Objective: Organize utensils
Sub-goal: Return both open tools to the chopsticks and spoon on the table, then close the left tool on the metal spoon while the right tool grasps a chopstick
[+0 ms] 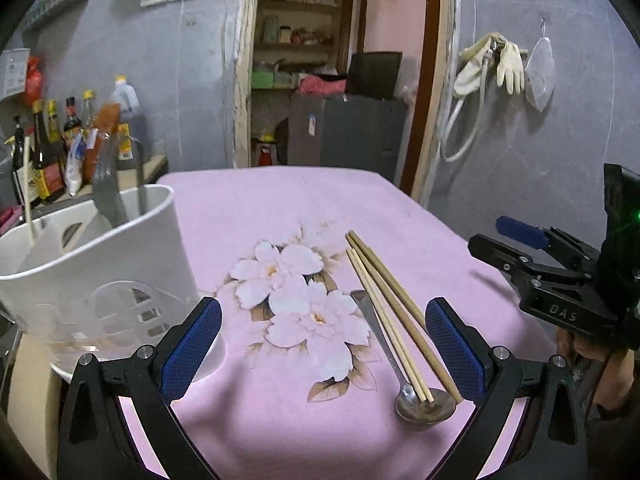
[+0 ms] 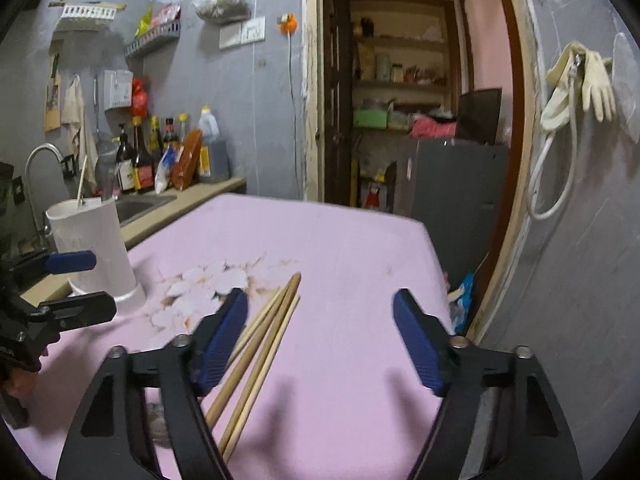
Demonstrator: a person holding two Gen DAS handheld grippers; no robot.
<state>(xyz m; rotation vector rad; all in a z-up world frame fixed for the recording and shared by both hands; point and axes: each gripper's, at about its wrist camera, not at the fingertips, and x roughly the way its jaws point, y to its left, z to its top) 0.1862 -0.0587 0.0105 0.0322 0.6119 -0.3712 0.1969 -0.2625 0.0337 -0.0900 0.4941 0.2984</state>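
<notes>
Three wooden chopsticks (image 1: 384,304) lie on the pink flowered tablecloth (image 1: 280,208), their near ends resting in the bowl of a metal spoon (image 1: 424,404). A white utensil holder (image 1: 92,248) stands at the left with one chopstick (image 1: 28,200) upright in it. My left gripper (image 1: 324,320) is open low over the cloth, with the spoon and chopsticks just inside its right finger. My right gripper (image 2: 320,308) is open too. The chopsticks (image 2: 264,340) run along its left pad, and its right pad is well clear of them. Its left finger mostly hides the spoon (image 2: 156,420).
Beyond the holder (image 2: 96,248) are a counter with a sink and tap (image 2: 40,160) and several bottles (image 2: 160,152). The table ends at its far edge (image 2: 320,204) before a doorway and a grey cabinet (image 2: 456,184). Gloves (image 2: 592,80) hang on the right wall.
</notes>
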